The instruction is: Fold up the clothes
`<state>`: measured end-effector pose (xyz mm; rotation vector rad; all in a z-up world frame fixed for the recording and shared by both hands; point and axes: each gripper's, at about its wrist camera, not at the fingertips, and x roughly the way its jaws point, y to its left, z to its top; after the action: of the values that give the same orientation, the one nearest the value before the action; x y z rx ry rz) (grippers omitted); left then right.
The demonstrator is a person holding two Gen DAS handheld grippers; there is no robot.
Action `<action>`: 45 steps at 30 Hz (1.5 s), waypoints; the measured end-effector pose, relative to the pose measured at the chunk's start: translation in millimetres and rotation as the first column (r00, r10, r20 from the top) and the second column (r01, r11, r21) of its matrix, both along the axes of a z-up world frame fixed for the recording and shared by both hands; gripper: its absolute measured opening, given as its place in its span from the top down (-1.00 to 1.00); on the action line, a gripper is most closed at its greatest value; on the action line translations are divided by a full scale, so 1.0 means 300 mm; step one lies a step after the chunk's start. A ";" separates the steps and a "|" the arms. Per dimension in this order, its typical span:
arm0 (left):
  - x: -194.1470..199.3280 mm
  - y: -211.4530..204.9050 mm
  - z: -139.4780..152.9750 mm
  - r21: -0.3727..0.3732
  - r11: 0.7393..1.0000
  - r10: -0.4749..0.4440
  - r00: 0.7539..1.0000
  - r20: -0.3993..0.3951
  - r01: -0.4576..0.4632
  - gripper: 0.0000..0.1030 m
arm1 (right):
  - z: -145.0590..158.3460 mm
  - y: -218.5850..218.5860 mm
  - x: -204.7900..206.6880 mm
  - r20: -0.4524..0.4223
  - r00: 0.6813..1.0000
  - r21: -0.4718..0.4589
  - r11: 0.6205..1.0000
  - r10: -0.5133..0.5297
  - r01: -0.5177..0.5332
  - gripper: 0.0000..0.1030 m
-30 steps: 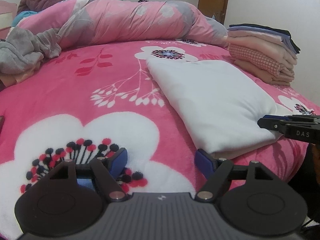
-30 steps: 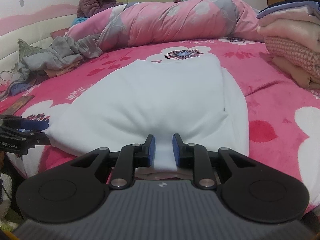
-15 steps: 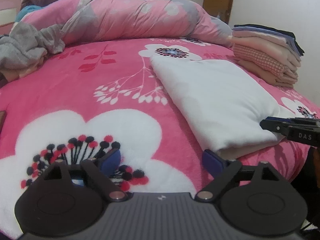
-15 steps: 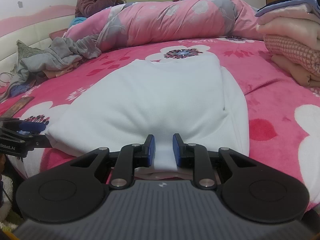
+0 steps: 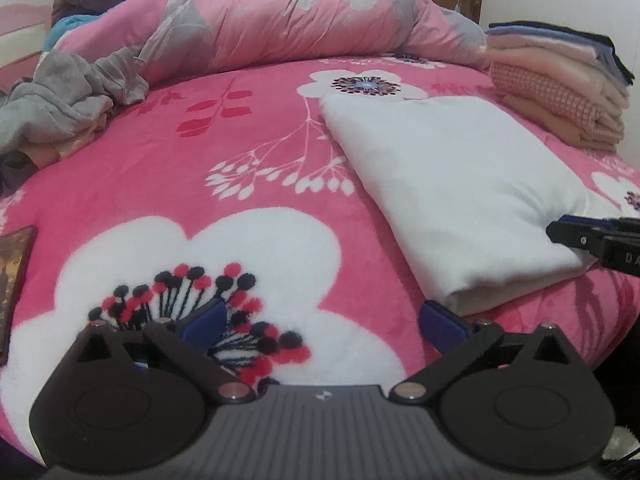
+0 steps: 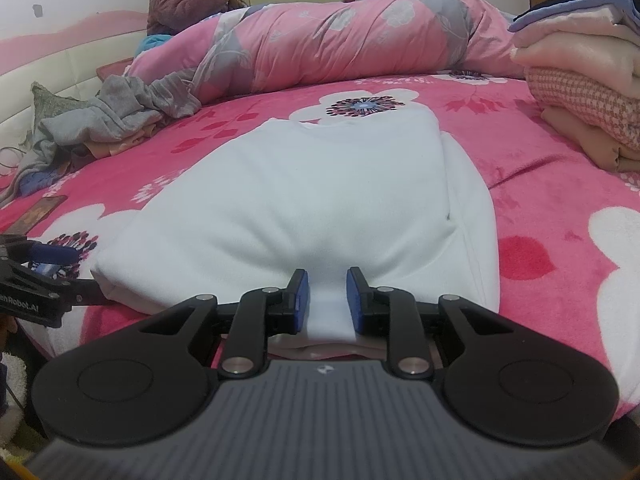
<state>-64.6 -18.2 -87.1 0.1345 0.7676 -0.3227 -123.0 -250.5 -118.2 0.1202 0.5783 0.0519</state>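
White garment [image 6: 320, 196], folded into a long thick pad, was seen laid across the middle of the right wrist frame on the pink flowered blanket [image 5: 240, 160], its near edge at the lip of the bed. That edge was pinched by the right gripper [image 6: 327, 300], whose blue pads were drawn close on a tuck of the cloth at lower centre, a hold judged fit for lifting the end over into a further fold. In the left wrist frame the left gripper [image 5: 320, 326] was shown spread wide with nothing between its pads, held low over the blanket just left of the garment's near corner, seemingly placed to take that corner. A stack of folded clothes [image 5: 560, 92] was seen at upper right, likely where finished pieces were gathered, and a loose grey heap [image 5: 68, 100] at upper left. A rolled quilt [image 5: 300, 28] was seen behind, and a seated person [image 6: 180, 0] in the right wrist frame's upper left.
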 end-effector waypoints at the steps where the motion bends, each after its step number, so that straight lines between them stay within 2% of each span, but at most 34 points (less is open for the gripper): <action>1: 0.001 0.001 0.001 -0.001 1.000 0.001 1.000 -0.004 -0.001 -1.00 | 0.001 0.001 0.000 -0.001 1.000 -0.001 1.000 0.000 0.000 0.60; 6: 0.006 0.015 0.012 -0.029 0.999 0.016 0.999 -0.033 -0.017 -1.00 | 0.001 0.002 0.001 -0.001 1.000 0.001 1.000 -0.003 0.003 0.60; 13: 0.002 -0.006 0.011 0.022 1.000 0.016 0.999 -0.043 -0.015 -1.00 | 0.002 0.001 0.003 -0.003 1.000 0.000 1.000 -0.003 0.003 0.59; 19: 0.010 -0.008 0.010 0.024 0.999 0.035 0.997 -0.070 -0.034 -1.00 | 0.003 0.003 0.002 -0.002 1.000 0.001 1.000 -0.004 0.004 0.59; 24: 0.012 -0.001 0.009 0.007 0.999 0.044 0.996 -0.077 -0.043 -1.00 | 0.001 0.003 0.000 0.000 1.000 0.003 1.000 -0.004 0.004 0.58; 29: 0.002 0.026 0.017 -0.042 0.997 0.058 0.996 -0.069 -0.061 -1.00 | -0.002 0.000 -0.003 0.006 1.000 0.009 1.000 -0.002 0.002 0.58; 32: -0.008 0.042 0.035 -0.056 0.995 0.075 0.996 -0.044 -0.077 -1.00 | -0.004 -0.003 -0.006 0.013 1.000 0.019 1.000 -0.001 0.001 0.57; 38: -0.038 0.053 0.088 -0.056 0.995 0.090 0.994 0.059 -0.087 -1.00 | -0.009 -0.009 -0.012 0.031 0.999 0.031 0.999 0.009 -0.010 0.55; 45: -0.033 0.019 0.167 -0.047 0.994 0.105 0.976 0.189 -0.098 -1.00 | -0.021 -0.024 -0.023 0.062 0.998 0.056 0.998 0.019 -0.022 0.54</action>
<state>-74.5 -12.3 -37.1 0.0894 0.5755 -0.2226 -130.0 -257.8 -124.6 0.1674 0.5168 0.0915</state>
